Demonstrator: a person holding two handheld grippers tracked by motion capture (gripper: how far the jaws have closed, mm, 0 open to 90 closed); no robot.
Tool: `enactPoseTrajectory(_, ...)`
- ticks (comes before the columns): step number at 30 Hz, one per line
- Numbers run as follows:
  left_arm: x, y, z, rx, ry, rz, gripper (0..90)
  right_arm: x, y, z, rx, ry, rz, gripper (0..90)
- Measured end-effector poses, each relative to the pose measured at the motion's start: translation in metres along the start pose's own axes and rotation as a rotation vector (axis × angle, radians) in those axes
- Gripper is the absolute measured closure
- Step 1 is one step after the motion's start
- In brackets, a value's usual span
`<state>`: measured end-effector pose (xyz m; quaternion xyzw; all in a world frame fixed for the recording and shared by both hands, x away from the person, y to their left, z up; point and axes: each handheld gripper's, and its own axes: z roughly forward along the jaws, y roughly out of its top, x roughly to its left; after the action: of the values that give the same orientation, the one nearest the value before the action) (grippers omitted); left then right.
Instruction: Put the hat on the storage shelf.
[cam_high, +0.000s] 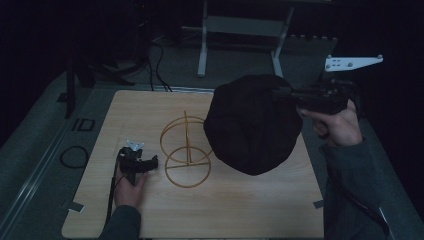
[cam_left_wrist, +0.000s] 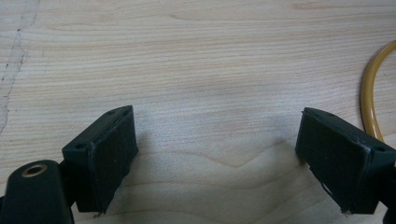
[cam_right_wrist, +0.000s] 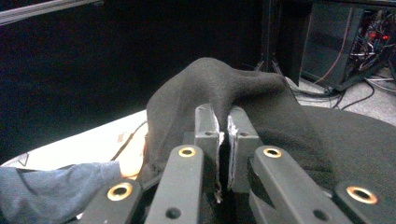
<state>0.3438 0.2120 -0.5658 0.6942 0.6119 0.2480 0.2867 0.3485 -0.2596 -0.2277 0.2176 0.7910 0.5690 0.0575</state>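
A black fabric hat (cam_high: 252, 125) hangs above the right part of the wooden table (cam_high: 225, 210). My right gripper (cam_high: 282, 94) is shut on its upper edge, reaching in from the right. In the right gripper view the jaws (cam_right_wrist: 223, 126) pinch a fold of the black hat (cam_right_wrist: 261, 98). A golden wire stand (cam_high: 187, 150), with two rings on an upright rod, sits on the table just left of the hat. My left gripper (cam_high: 152, 162) rests low on the table beside the stand's base ring, open with nothing between its fingers (cam_left_wrist: 217, 154). The ring's edge (cam_left_wrist: 369, 93) curves past at the right.
A white metal frame (cam_high: 240, 30) stands on the floor behind the table. Dark cables (cam_high: 75, 156) lie on the floor to the left. A white bracket (cam_high: 352, 62) sticks out at the right. A blue sleeve (cam_right_wrist: 51, 186) shows low in the right gripper view.
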Motion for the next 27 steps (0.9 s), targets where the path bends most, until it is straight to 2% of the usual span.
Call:
enactPoseTrajectory(18,0.000,0.000,0.000,0.000,0.000,-0.001,12.2,0.010,0.018,0.036,-0.018,0.094,-0.013,85.3)
enactPoseTrajectory(27,0.000,0.000,0.000,-0.001,0.001,-0.001,12.2,0.016,0.025,0.060,-0.011,0.132,-0.021,85.3)
